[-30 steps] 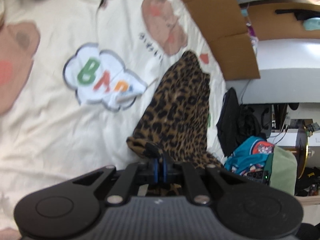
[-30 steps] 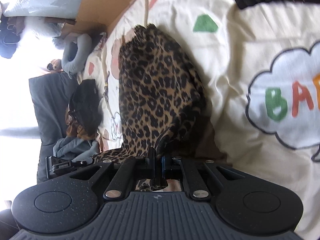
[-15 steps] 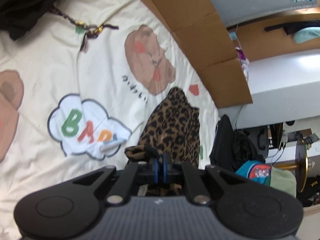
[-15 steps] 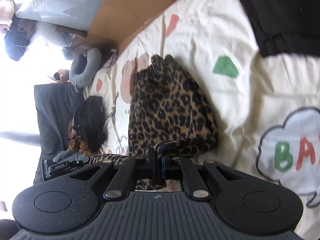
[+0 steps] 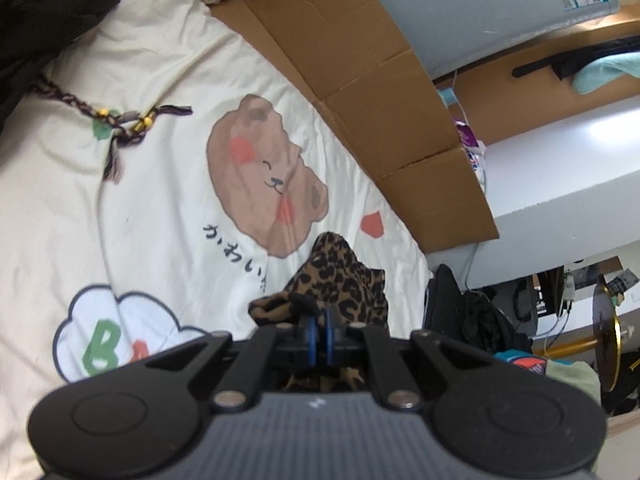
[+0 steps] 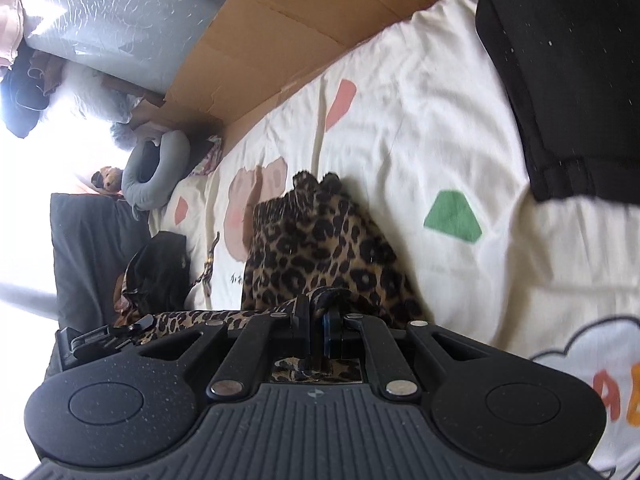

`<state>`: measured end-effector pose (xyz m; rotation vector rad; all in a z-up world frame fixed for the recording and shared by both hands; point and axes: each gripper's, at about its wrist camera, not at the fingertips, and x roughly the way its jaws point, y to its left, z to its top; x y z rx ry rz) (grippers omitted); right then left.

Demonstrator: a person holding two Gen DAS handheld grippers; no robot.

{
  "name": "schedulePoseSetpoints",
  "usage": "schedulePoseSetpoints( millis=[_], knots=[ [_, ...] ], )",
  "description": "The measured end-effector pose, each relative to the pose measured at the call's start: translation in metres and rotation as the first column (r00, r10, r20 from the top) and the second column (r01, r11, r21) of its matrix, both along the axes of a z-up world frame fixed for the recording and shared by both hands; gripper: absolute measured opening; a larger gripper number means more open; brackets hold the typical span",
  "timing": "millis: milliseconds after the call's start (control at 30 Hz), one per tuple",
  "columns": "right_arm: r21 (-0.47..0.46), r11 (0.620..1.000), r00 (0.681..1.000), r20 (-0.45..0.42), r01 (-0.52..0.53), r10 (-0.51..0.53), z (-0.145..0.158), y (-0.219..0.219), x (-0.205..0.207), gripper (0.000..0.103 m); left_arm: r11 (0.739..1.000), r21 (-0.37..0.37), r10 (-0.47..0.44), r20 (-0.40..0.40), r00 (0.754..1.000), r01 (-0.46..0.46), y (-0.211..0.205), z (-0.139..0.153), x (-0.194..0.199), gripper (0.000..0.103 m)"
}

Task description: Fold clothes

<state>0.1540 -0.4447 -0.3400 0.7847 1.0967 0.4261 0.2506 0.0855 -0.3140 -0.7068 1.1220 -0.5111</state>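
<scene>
A leopard-print garment [image 5: 340, 280] lies on a cream bedsheet [image 5: 140, 200] printed with bears and a "BA" cloud. My left gripper [image 5: 319, 326] is shut on one edge of the garment and holds it lifted off the sheet. In the right wrist view the garment [image 6: 320, 240] is bunched toward the far end. My right gripper [image 6: 318, 322] is shut on another part of the same edge. A strip of the garment stretches left toward the other gripper [image 6: 104, 336].
A brown cardboard sheet [image 5: 360, 80] stands along the bed's far side. A black garment [image 6: 568, 80] lies at the right, another dark garment [image 6: 156, 276] and a grey neck pillow [image 6: 156, 168] at the left. A braided cord [image 5: 120, 128] lies on the sheet. Clutter [image 5: 480, 320] sits beyond the bed edge.
Both grippers have risen and pulled back with the garment's edge. The leopard garment now looks shorter and more bunched, and more of the sheet and cardboard shows.
</scene>
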Motion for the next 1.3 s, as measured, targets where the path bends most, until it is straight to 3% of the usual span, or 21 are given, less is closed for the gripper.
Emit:
schedulePoseSetpoints(
  millis=[367,900,1100,1167,1233,1267,1300],
  knots=[
    [-0.043,0.999,1.000,0.017,0.010,-0.009,-0.014,0.005,0.023,0.004,0.999,0.051,0.008,-0.002,1.000,-0.008,-0.009,-0.017,0.026,0.005],
    [-0.088,0.994,0.998,-0.028,0.057,-0.060,-0.062,0.013,0.057,0.004,0.980,0.189,0.083,-0.065,0.994,-0.070,-0.019,-0.082,0.040,0.005],
    [-0.090,0.994,0.996,-0.060,0.058,-0.063,-0.075,0.014,0.064,0.005,0.982,0.175,0.090,-0.081,0.993,-0.074,-0.018,-0.094,0.048,0.007],
    [-0.066,0.996,0.997,-0.057,0.054,-0.057,-0.071,0.012,0.063,0.009,0.982,0.165,0.107,-0.100,0.989,-0.090,-0.015,-0.090,0.047,0.014],
    [-0.040,0.998,0.998,-0.047,0.047,-0.049,-0.065,0.010,0.061,0.021,0.982,0.141,0.143,-0.114,0.983,-0.127,-0.011,-0.082,0.041,0.036],
    [-0.038,0.998,0.998,-0.041,0.047,-0.049,-0.061,0.010,0.059,0.042,0.982,0.137,0.147,-0.114,0.983,-0.131,-0.011,-0.077,0.038,0.041],
    [-0.049,0.998,0.998,-0.033,0.050,-0.051,-0.056,0.009,0.056,0.051,0.980,0.149,0.147,-0.108,0.983,-0.130,-0.013,-0.072,0.035,0.049]
  ],
)
